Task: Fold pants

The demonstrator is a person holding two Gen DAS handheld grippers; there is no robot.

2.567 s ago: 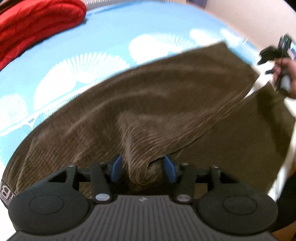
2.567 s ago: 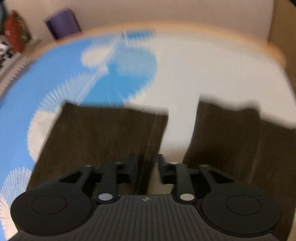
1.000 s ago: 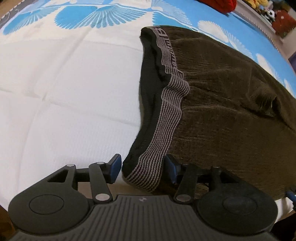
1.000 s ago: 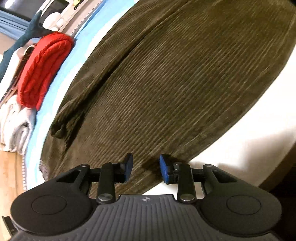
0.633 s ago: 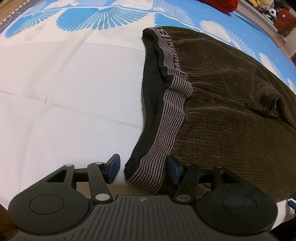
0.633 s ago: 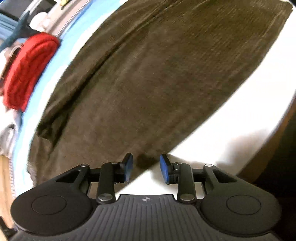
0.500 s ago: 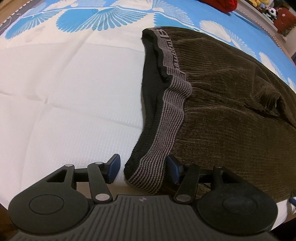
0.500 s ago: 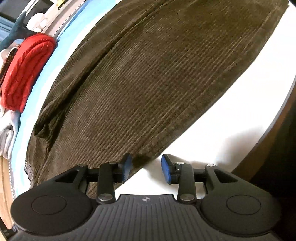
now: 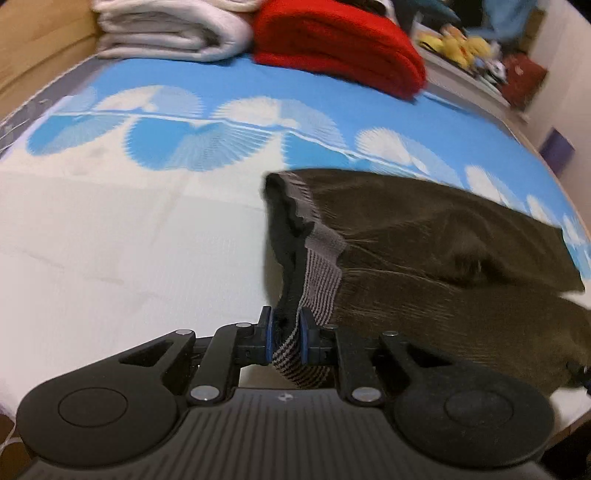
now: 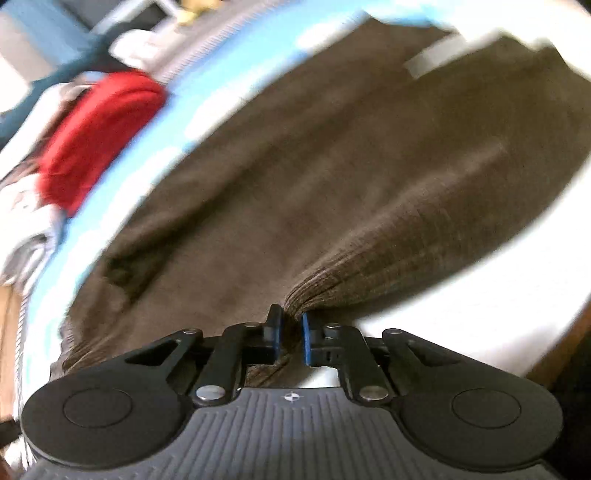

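Note:
Dark brown corduroy pants point(image 9: 424, 251) lie on a bed with a white and blue fan-pattern cover point(image 9: 129, 229). My left gripper point(image 9: 285, 338) is shut on the grey striped waistband point(image 9: 321, 273) at its near corner and lifts it off the bed. In the right wrist view the pants point(image 10: 332, 166) spread away from me. My right gripper point(image 10: 291, 332) is shut on a bunched fold of the pants' near edge, which is pulled up into a ridge.
A folded red blanket point(image 9: 340, 40) and folded white towels point(image 9: 170, 29) lie at the far end of the bed. The red blanket also shows in the right wrist view point(image 10: 96, 136). The bed's near edge point(image 10: 546, 332) runs just right of my right gripper.
Both grippers have closed: the left on the waistband, the right on the pants' near edge. Both now lift the cloth, and the views have swung with motion blur.

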